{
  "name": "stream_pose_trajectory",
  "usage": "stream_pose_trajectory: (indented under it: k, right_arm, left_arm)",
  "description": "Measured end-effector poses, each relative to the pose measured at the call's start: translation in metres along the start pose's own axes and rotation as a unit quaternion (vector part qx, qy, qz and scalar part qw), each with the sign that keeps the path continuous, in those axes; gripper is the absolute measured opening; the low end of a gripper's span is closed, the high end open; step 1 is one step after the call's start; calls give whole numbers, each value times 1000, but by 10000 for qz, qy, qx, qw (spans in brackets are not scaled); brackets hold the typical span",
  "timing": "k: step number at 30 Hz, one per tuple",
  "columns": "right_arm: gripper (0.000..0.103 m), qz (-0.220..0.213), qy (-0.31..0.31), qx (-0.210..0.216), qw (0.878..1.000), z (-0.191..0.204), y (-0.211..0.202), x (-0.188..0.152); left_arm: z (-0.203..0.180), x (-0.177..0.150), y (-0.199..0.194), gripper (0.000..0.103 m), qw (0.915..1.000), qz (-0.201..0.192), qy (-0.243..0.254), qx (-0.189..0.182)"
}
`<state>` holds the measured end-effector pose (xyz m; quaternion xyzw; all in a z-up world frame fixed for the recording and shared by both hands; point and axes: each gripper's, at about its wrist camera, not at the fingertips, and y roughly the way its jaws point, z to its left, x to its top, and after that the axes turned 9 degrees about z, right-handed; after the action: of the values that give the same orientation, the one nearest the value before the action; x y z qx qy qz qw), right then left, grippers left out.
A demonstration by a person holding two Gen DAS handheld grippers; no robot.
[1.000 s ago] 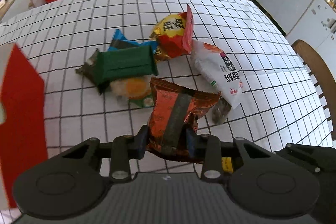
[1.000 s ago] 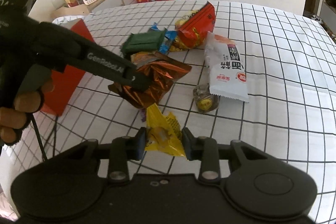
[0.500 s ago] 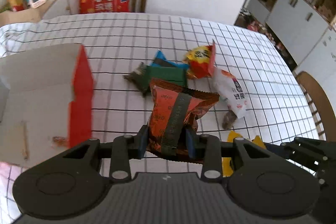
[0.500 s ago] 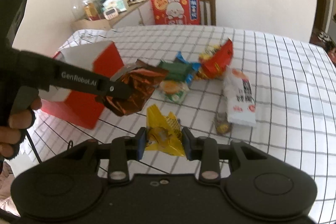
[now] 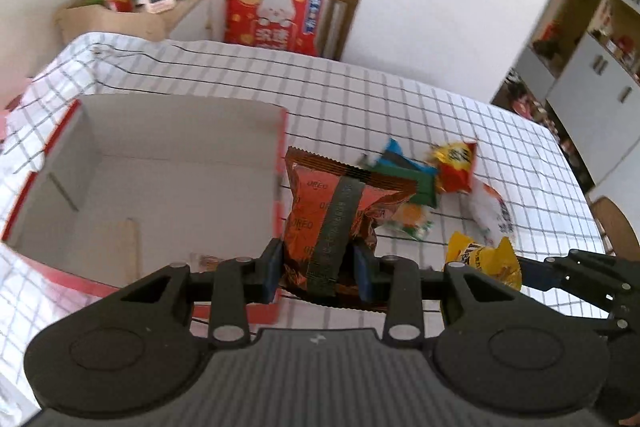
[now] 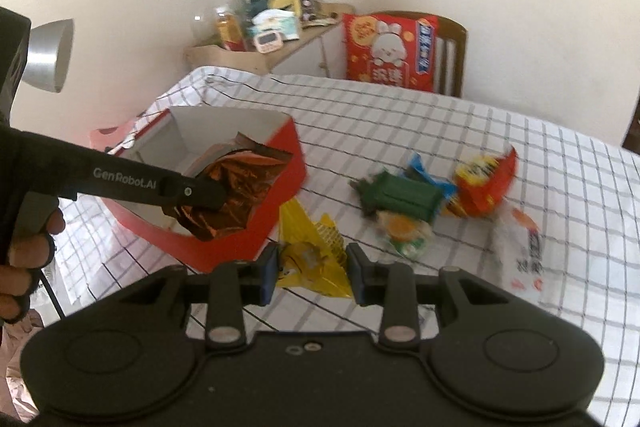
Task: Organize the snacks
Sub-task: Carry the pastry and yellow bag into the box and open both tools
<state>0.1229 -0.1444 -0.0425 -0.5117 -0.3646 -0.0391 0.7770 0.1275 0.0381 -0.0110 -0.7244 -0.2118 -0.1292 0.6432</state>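
Left wrist view: left tongs (image 5: 319, 269) clamped on the orange Oreo packet (image 5: 334, 219), held at the red box (image 5: 276, 211) right wall. Right tongs (image 6: 311, 269) clamped on the yellow packet (image 6: 310, 251) above the desk (image 6: 520, 147). Recommendation: carry the Oreo packet clear over the wall before release; follow with the yellow one.

Both tongs are showing matte black bodies with round discs on either side, silver screw heads on the linkage bars, and blue pads lining the fingers (image 5: 273, 264). The left tongs (image 6: 208, 193) are carrying white "GenRobot.AI" lettering along the arm, behind which bare fingers of the person's hand (image 6: 24, 259) are showing.
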Motion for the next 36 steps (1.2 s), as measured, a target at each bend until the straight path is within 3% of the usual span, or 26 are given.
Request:
stream_pose_trajectory:
  k: [17,28,36]
  right_arm:
    - [34,-23,-642,235,9977,74,52,61]
    - [34,284,-823,376,9955,100,103,85]
    - [34,663,-1043,342,9917,118,145,91]
  left_arm:
    - [92,14,-17,36,9965,-281,-529,583]
    - [144,30,8,36,9921,-84,-647,1071]
    - [177,35,37,36,9869,275,-813,1366]
